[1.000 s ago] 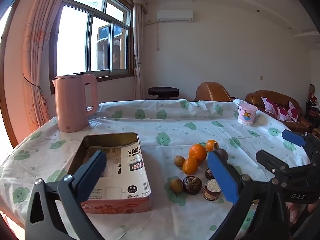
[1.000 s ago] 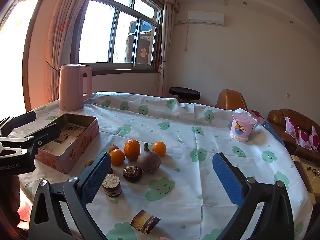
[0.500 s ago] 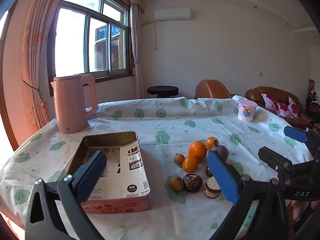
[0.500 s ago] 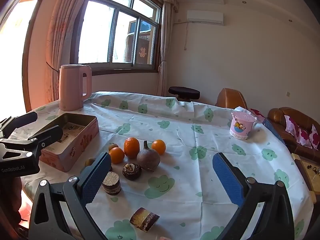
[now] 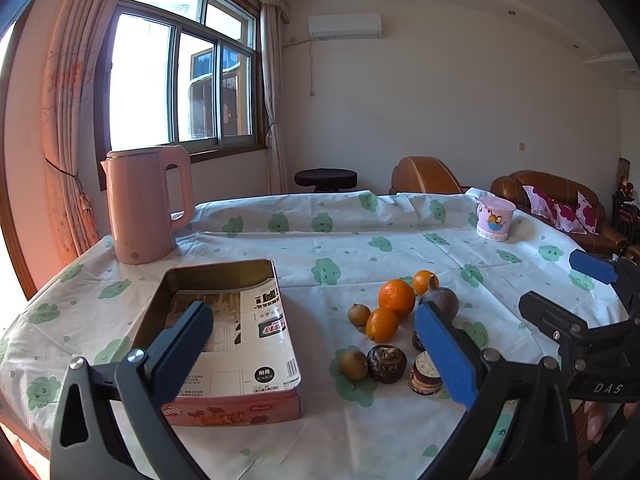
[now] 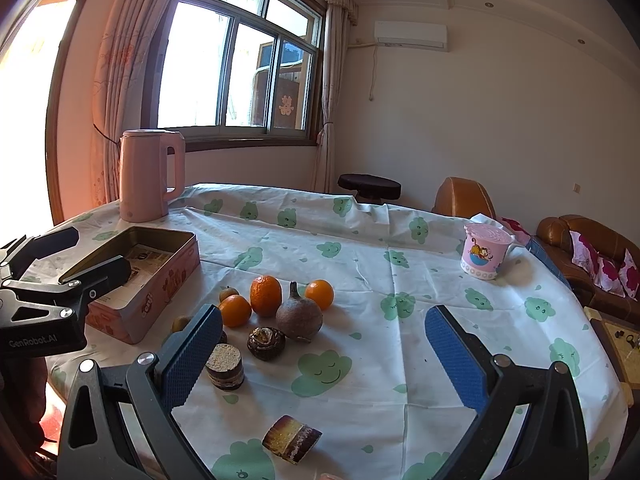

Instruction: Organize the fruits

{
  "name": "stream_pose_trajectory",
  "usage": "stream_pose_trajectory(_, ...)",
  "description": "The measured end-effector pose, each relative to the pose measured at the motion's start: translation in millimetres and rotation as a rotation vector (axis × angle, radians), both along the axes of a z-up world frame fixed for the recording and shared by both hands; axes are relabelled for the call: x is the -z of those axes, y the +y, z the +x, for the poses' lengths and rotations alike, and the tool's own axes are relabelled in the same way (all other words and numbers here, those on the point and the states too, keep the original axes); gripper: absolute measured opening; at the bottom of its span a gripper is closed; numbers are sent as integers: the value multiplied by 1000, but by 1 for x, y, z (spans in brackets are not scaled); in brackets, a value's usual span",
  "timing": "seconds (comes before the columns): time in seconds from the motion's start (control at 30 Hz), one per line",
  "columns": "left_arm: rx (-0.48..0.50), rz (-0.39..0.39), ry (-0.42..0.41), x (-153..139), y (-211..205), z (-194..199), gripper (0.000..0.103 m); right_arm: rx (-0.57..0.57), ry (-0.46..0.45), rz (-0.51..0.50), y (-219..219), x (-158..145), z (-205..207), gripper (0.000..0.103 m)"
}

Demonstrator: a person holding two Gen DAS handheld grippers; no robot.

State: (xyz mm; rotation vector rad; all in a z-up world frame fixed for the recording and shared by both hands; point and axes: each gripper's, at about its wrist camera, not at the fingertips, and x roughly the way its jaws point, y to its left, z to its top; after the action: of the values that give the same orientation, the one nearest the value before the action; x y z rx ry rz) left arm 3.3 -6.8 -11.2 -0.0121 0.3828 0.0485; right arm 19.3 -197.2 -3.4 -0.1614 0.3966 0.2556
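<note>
- Both jaws stand spread and hold nothing: the left gripper (image 5: 312, 344) hangs above the near table edge, the right gripper (image 6: 324, 356) beside it over the cloth.
- Nearest the right gripper, a layered cake slice (image 6: 292, 438) lies alone on the cloud-print tablecloth (image 6: 400, 264).
- Just beyond, a round brown cake (image 6: 225, 366) and a dark wrinkled fruit (image 6: 266, 343) sit side by side.
- Fruits cluster mid-table: a brown stemmed fruit (image 6: 299, 317), three oranges (image 6: 265, 295) close behind and beside it, and two small tan fruits (image 5: 359, 314) on the tin's side.
- Left of the cluster, an open pink tin (image 5: 224, 344) rests lidless with printed paper inside, apart from the fruits.
- Farther back, a pink kettle (image 5: 146, 202) stands upright near the window corner.
- At the far right edge, a pink cartoon cup (image 6: 484, 255) stands upright, well apart from the fruits.
</note>
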Motion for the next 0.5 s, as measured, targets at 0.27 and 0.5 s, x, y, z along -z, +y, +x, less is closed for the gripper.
stream_pose_trajectory(0.27,0,1,1,0,0,0,103,-1,-2,3,-3,0,0,102)
stream_pose_trajectory(0.5,0,-1,2,0,0,0,103,-3,-2,0,2,3,-2,102)
